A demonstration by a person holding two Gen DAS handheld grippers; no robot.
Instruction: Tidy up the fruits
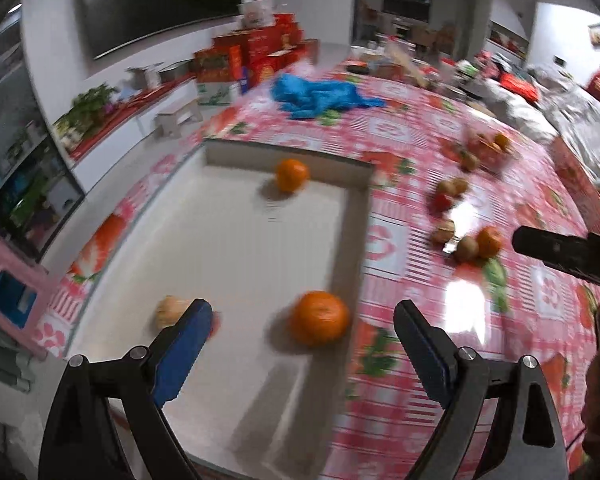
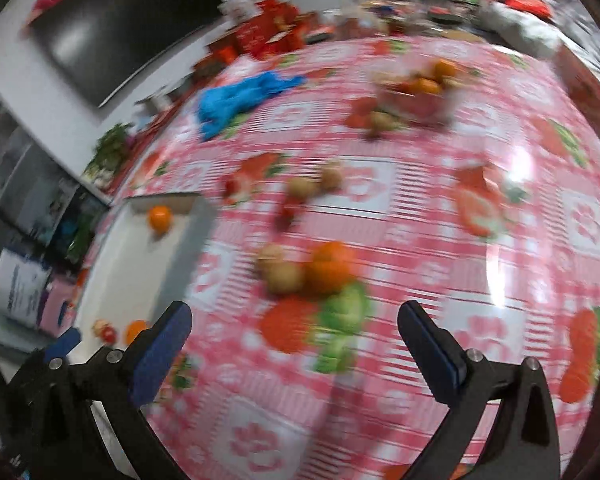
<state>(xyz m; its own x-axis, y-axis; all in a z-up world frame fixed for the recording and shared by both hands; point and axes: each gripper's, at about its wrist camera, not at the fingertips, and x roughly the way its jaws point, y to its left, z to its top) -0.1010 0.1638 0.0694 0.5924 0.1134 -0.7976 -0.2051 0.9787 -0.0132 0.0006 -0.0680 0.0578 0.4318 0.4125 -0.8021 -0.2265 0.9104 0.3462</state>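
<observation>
Two oranges in the white tray (image 1: 236,240): near orange (image 1: 320,317) low centre of the left wrist frame, far orange (image 1: 291,175) by the tray's upper wall, pale fruit (image 1: 170,311) just behind the left finger. Left gripper (image 1: 302,320) fingers spread wide, holding nothing. Right gripper (image 2: 295,322) fingers likewise wide and bare, above the tabletop (image 2: 420,240), with a loose orange (image 2: 331,266) touching brown fruit (image 2: 285,277) mid-frame.

Three tray fruits (image 1: 320,317), perhaps.
</observation>
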